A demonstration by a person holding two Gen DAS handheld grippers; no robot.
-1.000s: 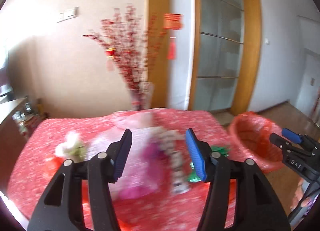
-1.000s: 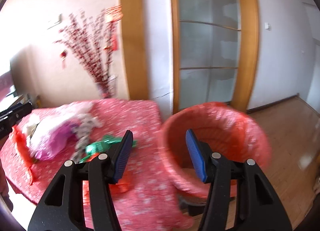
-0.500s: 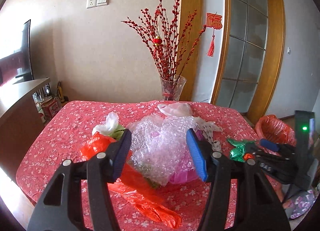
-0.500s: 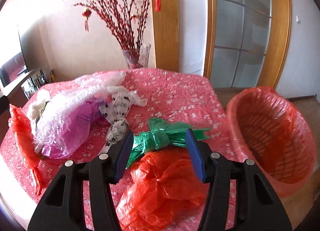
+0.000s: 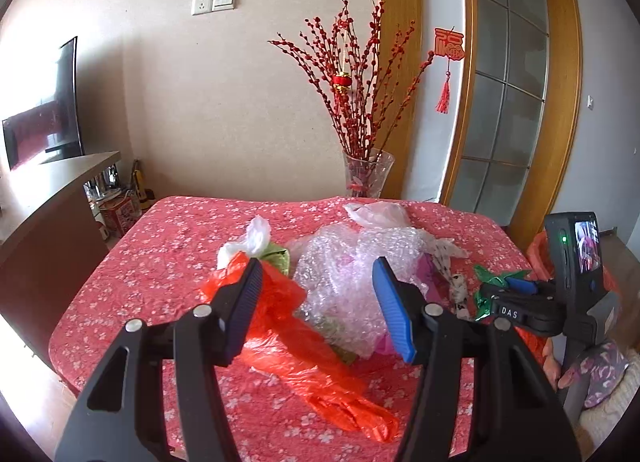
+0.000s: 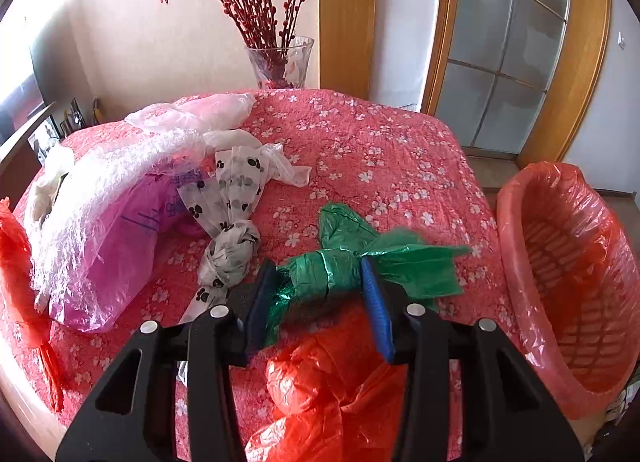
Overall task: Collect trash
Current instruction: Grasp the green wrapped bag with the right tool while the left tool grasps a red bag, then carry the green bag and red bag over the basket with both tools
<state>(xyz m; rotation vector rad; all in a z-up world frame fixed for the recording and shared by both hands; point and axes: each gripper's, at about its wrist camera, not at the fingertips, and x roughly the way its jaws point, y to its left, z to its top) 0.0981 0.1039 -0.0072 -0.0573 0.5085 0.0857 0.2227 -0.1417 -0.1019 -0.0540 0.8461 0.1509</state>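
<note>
Right wrist | right gripper point(image 6: 320, 294) clamping green bag point(image 6: 344, 266), long axis 9-to-3 | red bag point(image 6: 328, 390) beneath, basket point(image 6: 520, 262) at 3 | left gripper point(image 5: 318, 310) agape, empty

A counter point(image 6: 400, 150) draped in a red floral cloth is seen. Between the right tongs point(image 6: 320, 294) lies a green bag point(image 6: 340, 262); a paw-print bag point(image 6: 232, 214) and bubble wrap point(image 6: 100, 198) are left of them.

Each gripper, the left gripper point(image 5: 318, 304) and the right gripper point(image 6: 320, 300), has two black plastic arms with triangular cut-outs, round silver screws near the tips and ribbed blue pads point(image 5: 394, 320). Seen from the left one, the right gripper point(image 5: 516, 296) bears white letters "DAS" and a small black camera with a green light behind its fingers.
</note>
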